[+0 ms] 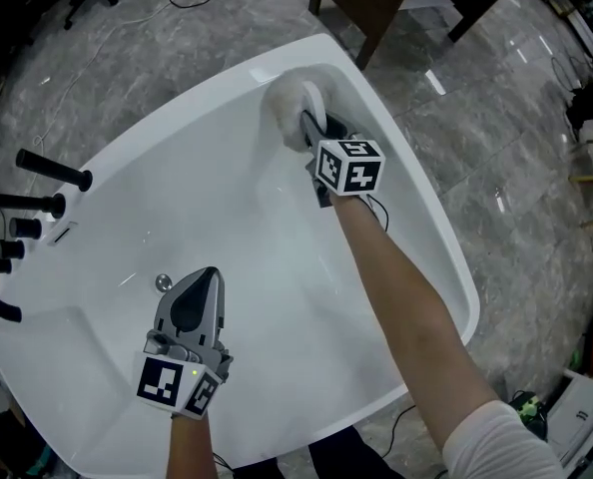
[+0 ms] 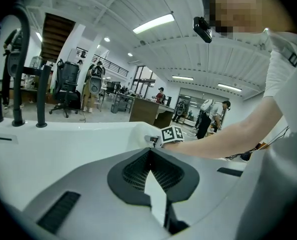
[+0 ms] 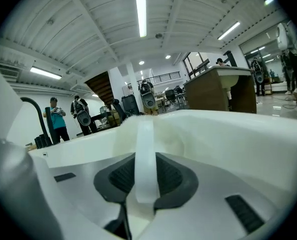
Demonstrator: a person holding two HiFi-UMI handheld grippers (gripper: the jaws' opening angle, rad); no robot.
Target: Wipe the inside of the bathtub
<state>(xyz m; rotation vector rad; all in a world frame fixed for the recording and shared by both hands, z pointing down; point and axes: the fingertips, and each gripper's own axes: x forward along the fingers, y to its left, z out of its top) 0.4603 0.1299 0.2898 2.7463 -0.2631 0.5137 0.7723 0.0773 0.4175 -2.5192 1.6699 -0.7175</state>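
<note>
R gripper (image 1: pixel 314 133): jaws clamped on the flat white handle (image 3: pixel 144 154) of a fluffy white wiping pad (image 1: pixel 291 100). The handle ran straight up between the jaws, centred. The pad lay against the inner wall at the far end of the bathtub (image 1: pixel 227 198), just below the rim.

L gripper (image 1: pixel 207 277): jaws closed tip to tip, nothing between them. It hovered over the tub floor near the drain (image 1: pixel 164 283), well apart from the pad.

Step in hand, as I judged it: wiping the far-end wall. To do it well:
- Firm clamp, so the thin handle can't twist.
- Pad flat to the curved wall w/ even pressure.
- Overlapping strokes, rim down to floor, then on toward the drain.
- L gripper out of the stroke path.
- Black tap fittings (image 1: pixel 47 173) at the left rim would need care on any pass that side.

Tub condition: white, glossy, smooth. No dirt, water or suds visible from the head view, so I couldn't tell wiped from unwiped areas. The pad looked soft, thick-piled and approx. dry.
</note>
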